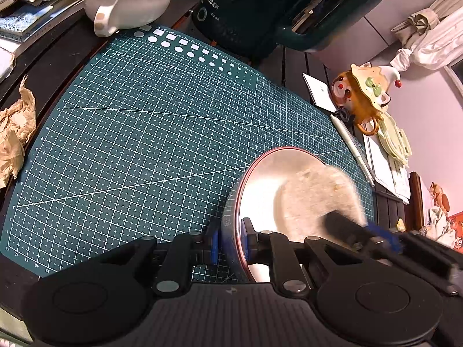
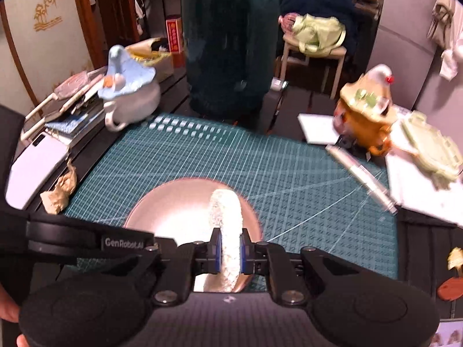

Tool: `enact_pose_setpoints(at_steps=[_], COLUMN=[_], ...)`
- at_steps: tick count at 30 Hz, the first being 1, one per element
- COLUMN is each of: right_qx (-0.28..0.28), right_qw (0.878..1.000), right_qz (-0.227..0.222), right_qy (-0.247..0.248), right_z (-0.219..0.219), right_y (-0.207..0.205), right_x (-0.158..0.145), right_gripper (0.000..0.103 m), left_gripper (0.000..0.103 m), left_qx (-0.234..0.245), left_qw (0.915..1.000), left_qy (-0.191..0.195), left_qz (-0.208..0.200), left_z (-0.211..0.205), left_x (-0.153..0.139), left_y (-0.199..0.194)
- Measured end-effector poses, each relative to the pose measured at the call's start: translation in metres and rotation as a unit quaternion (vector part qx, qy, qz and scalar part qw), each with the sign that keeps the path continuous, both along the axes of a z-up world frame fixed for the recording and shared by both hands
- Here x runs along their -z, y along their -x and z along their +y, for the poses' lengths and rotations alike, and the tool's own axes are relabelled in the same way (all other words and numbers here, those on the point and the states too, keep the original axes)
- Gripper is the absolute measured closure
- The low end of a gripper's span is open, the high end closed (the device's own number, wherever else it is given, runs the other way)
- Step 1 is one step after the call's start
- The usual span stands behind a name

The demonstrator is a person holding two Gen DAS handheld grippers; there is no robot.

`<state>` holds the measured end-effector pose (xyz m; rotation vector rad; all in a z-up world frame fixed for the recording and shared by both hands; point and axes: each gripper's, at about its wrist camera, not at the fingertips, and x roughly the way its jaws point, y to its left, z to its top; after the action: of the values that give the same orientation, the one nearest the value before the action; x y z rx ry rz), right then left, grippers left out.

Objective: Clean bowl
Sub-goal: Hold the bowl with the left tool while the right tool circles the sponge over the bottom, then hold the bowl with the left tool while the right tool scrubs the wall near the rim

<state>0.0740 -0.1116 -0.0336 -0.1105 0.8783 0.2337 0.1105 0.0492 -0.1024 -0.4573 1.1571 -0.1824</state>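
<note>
Your bowl (image 1: 260, 190) is metal, shiny inside with a thin reddish rim, and it sits tilted at the near right part of the green cutting mat (image 1: 144, 144). Its inside catches a bright glare, and small pale flecks show on the white pad (image 1: 315, 193) pressed into it; the pad is blurred in the left wrist view.

Your left gripper (image 1: 230, 244) has its jaws closed on the bowl's near rim, one blue pad outside the wall and one inside, so the rim stands between the fingers. It reaches in low from the near edge of the mat.

Your right gripper (image 2: 230, 253) is clamped on the white pad (image 2: 227, 231), which stands on edge between the blue fingers and arches forward into the bowl (image 2: 173, 214). In the left wrist view the right gripper (image 1: 385, 243) comes in from the right, over the bowl's near right side, blurred. Part of a hand (image 2: 8, 312) shows at the lower left edge of the right wrist view.

Around the mat stand a white teapot (image 1: 127, 0) at the far left, a dark green appliance (image 1: 275, 8) at the far middle, an orange teapot (image 1: 361, 95) to the right, and crumpled paper (image 1: 14, 133) at the left.
</note>
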Motion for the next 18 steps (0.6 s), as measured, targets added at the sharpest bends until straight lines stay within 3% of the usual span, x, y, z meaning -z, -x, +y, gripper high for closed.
enact_pose_setpoints(at_steps=[4,8,11,18], right_qx=[0.003,-0.017,-0.024,-0.008], right_qw=[0.999,0.998,0.998,1.0], right_qz=[-0.029,-0.004,0.024,0.028], right_qy=[-0.026,-0.053,-0.044,-0.004], right_z=[-0.007,-0.002,0.006,0.004], right_y=[0.009,0.006,0.0,-0.007], right_x=[-0.02,-0.013,0.005,0.015], right_gripper=[0.092,0.092,0.092,0.092], left_gripper=[0.089,0.089,0.089,0.089], left_qx=[-0.001,-0.001,-0.001,0.0], left_qw=[1.0,1.0,1.0,1.0], left_qy=[0.0,-0.001,-0.002,-0.001], left_qz=[0.0,0.0,-0.001,-0.001], left_z=[0.0,0.0,-0.001,0.0], left_x=[0.0,0.0,0.0,0.001], left_y=[0.0,-0.001,-0.001,0.0])
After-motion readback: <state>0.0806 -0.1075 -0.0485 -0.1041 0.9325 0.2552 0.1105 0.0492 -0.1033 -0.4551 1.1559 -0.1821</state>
